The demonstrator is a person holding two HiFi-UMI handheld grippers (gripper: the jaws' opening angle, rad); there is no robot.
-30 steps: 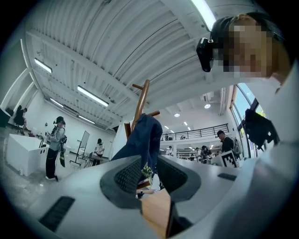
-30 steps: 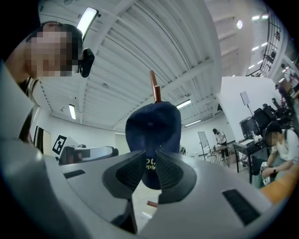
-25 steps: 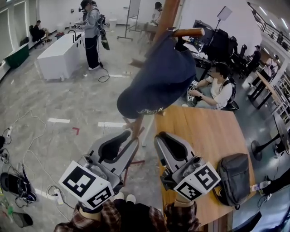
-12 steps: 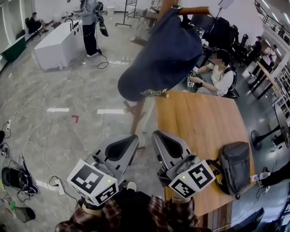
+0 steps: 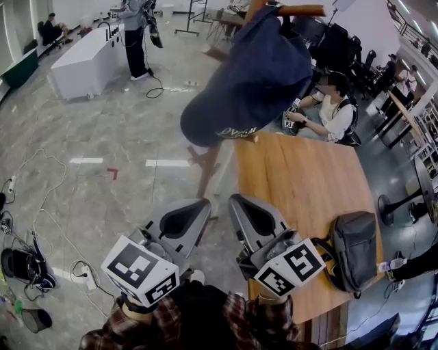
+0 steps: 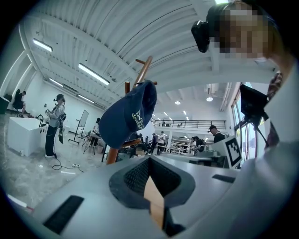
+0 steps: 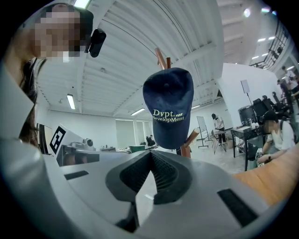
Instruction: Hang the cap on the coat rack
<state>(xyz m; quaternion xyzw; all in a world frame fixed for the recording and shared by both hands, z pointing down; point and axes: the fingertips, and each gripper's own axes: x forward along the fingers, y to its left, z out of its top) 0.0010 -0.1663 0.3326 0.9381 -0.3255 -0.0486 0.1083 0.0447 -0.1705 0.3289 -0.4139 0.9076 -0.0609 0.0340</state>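
A dark blue cap (image 5: 246, 75) hangs on a wooden peg (image 5: 301, 10) of the coat rack (image 5: 207, 167), brim pointing down and left. Both grippers sit low in the head view, well below the cap and apart from it. My left gripper (image 5: 200, 207) is shut with nothing between its jaws. My right gripper (image 5: 236, 202) is also shut and empty. From the left gripper view the cap (image 6: 126, 116) shows up ahead on the rack's pole (image 6: 142, 72), beyond the jaw tips (image 6: 149, 158). In the right gripper view the cap (image 7: 168, 107) hangs straight ahead, above the closed jaws (image 7: 150, 154).
A wooden table (image 5: 308, 198) stands right of the rack with a grey bag (image 5: 356, 253) on it. A seated person (image 5: 332, 113) is behind the table. A white counter (image 5: 89, 61) and a standing person (image 5: 135, 34) are far left. Cables (image 5: 27, 260) lie on the floor.
The left gripper's jaws have come together. Both grippers have drawn a little lower and away from the cap, which stays on the peg and now sits higher in the head view.
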